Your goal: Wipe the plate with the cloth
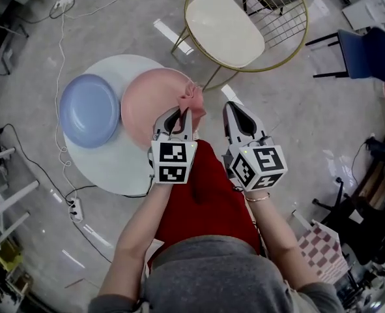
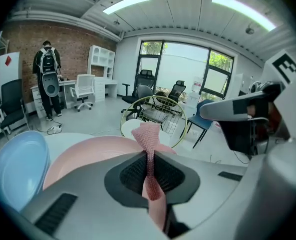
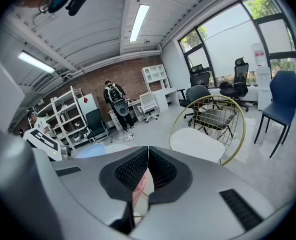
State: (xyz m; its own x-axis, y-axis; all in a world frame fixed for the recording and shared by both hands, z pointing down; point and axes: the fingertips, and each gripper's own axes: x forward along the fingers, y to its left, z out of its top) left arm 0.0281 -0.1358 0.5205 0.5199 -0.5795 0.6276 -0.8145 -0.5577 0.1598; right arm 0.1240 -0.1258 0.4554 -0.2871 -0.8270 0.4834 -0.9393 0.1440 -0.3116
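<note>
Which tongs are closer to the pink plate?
Left. The left tongs sit over the pink plate at its edge, pinching the cloth. The right tongs are shut and off to the plate's side, not over it.

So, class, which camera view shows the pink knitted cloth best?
The left gripper view: the pink knitted cloth fills the centre, pinched between the left gripper's shut jaws, its weave visible. The head view shows it small and bunched at the round pink plate's edge. The right gripper view shows only an unidentifiable pink sliver.
</note>
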